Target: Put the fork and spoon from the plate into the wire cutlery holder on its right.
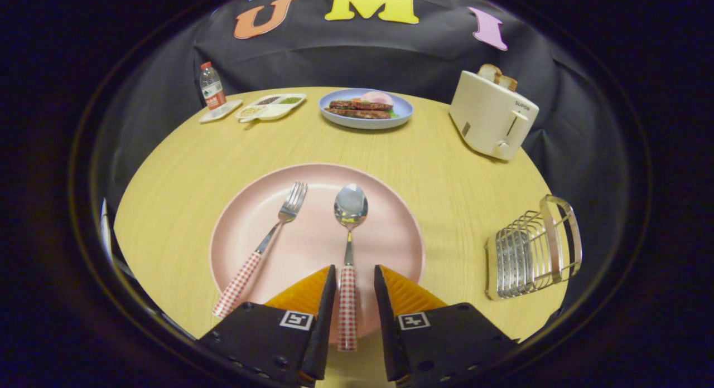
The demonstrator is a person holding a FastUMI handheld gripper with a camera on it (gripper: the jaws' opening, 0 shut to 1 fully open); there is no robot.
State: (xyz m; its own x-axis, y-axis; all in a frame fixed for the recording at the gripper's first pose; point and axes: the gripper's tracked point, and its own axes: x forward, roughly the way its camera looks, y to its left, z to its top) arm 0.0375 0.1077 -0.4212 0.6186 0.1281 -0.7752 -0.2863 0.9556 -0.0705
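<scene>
The table (184, 159) has a pale wood-grain top with a smooth, matt finish. The plate (312, 248) at its near edge looks like matt pink plastic. The fork (290, 204) and spoon (350, 205) have polished, reflective metal heads; their handles carry a red-and-white checked covering. The gripper (355, 276) stands open, its fingers either side of the spoon handle without touching it. The wire cutlery holder (530, 248) at the right edge is bright, glossy metal. The toaster (493, 117) has a smooth cream casing.

toaster (493, 120) with bread | blue food plate (366, 120) | bottle (211, 87) | divided tray (271, 106)
</scene>
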